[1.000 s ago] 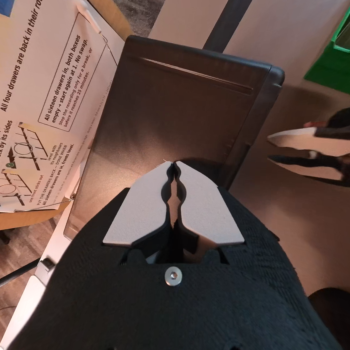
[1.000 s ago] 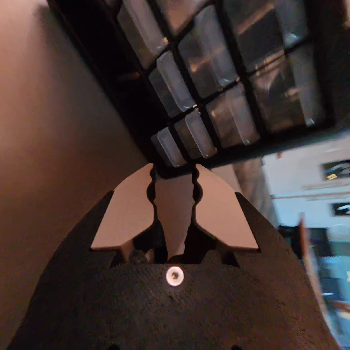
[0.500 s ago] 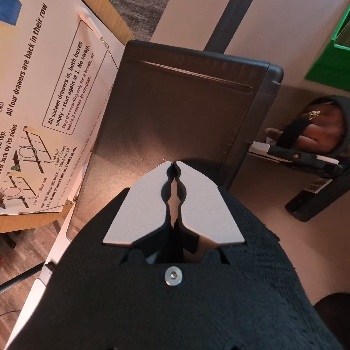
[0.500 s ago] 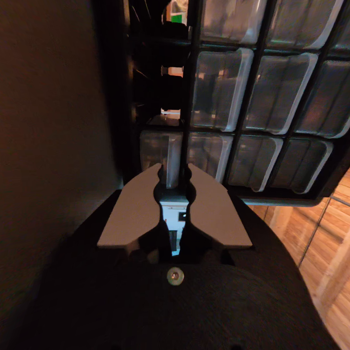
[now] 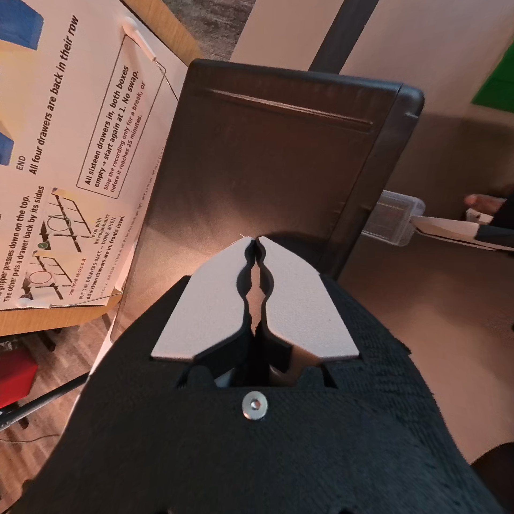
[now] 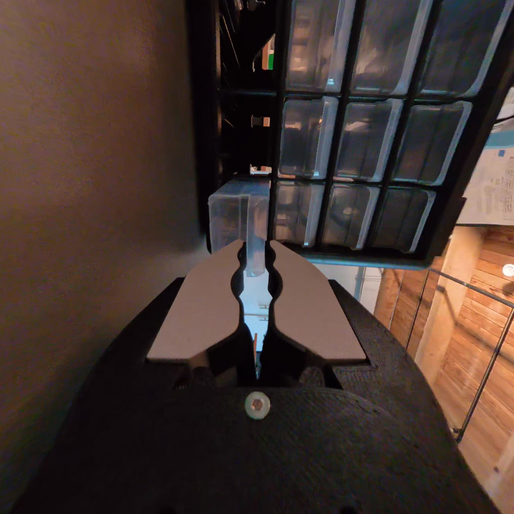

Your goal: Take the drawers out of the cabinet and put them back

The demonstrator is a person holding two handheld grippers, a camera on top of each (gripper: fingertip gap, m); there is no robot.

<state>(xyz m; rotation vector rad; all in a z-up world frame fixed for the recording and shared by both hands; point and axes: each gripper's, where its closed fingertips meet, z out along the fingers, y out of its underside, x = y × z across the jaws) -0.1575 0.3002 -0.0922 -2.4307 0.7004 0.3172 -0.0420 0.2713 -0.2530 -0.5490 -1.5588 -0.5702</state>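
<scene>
My right hand-held gripper (image 6: 255, 250) pinches the drawer (image 6: 236, 217) handle; left hand-held gripper (image 5: 255, 243), clenched empty, presses the cabinet (image 5: 278, 167) top. Risk: skewed pull toward 9 o'clock jams the drawer.

Left tongs (image 5: 255, 242): pale fingers pressed together at the tips, nothing held between them, black body filling the lower left wrist view. Right tongs (image 6: 255, 244): fingers nearly together with a narrow gap, pinching a thin clear tab at the tips. In the left wrist view the right tongs (image 5: 417, 221) reach in from the right edge, a person's hand (image 5: 484, 200) behind them.
</scene>
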